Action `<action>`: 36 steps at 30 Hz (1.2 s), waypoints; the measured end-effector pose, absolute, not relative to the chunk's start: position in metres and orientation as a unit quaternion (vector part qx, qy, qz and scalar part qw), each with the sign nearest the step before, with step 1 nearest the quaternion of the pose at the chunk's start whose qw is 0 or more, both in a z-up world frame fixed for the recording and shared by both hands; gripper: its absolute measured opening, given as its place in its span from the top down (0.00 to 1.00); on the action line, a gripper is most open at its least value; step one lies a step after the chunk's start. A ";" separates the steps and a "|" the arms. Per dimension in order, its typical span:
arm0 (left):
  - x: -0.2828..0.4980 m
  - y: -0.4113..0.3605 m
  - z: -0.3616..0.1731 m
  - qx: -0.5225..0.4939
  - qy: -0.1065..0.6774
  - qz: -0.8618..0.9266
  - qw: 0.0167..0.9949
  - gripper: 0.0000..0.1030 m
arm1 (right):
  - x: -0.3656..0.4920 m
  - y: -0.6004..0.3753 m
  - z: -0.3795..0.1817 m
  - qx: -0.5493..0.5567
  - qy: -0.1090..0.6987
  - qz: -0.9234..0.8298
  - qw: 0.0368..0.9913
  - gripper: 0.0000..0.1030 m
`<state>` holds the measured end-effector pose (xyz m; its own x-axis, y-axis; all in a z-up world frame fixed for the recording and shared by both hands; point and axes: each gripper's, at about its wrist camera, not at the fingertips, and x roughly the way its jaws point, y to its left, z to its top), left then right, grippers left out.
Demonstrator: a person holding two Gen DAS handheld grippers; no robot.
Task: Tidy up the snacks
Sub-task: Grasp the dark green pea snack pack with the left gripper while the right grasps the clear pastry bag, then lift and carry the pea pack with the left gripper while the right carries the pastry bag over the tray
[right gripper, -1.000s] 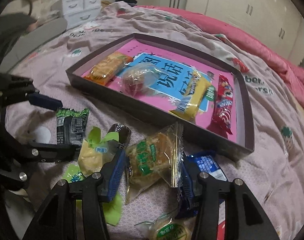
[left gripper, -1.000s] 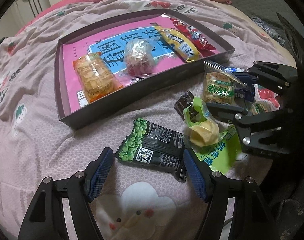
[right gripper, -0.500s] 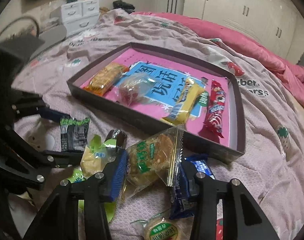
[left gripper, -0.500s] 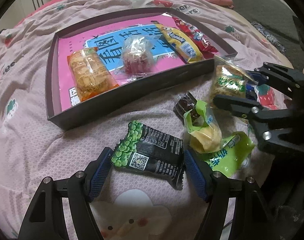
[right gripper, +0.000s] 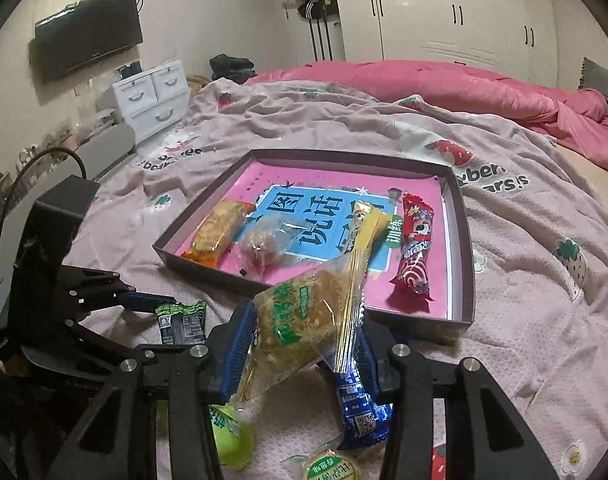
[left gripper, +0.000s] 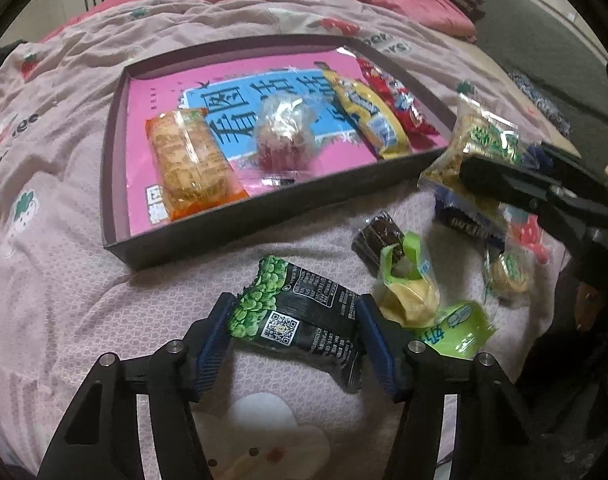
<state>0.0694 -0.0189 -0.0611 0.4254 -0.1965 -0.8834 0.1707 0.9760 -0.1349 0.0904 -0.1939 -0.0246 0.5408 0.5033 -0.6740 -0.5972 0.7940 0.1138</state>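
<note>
A dark tray (left gripper: pixel 263 202) (right gripper: pixel 460 264) with a pink and blue lining lies on the bed. In it are an orange biscuit packet (left gripper: pixel 187 164), a clear-wrapped red sweet (left gripper: pixel 283 136), a yellow bar (left gripper: pixel 368 116) and a red bar (right gripper: pixel 414 252). My left gripper (left gripper: pixel 293 320) is closing on a black and green pea packet (left gripper: pixel 299 316) (right gripper: pixel 181 320); both pads touch its ends. My right gripper (right gripper: pixel 304 332) (left gripper: pixel 516 160) is shut on a clear packet of golden cake with a green label (right gripper: pixel 304 320) (left gripper: pixel 464 140), held above the bed near the tray's front corner.
Loose snacks lie on the pink-grey bedspread (left gripper: pixel 83 280): a brown packet (left gripper: pixel 378 236), a yellow-green one (left gripper: pixel 408 280), a bright green one (left gripper: pixel 452 328), a round cake (left gripper: pixel 508 272) and a blue packet (right gripper: pixel 356 412). A pink duvet (right gripper: pixel 464 88) is bunched behind the tray.
The right gripper has risen with the cake packet and come nearer the tray. The left jaws have narrowed onto the pea packet.
</note>
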 end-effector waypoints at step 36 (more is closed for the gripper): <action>0.052 -0.007 -0.029 -0.005 0.494 -0.116 0.862 0.62 | 0.098 -0.220 -0.008 0.015 0.335 0.323 0.885 0.55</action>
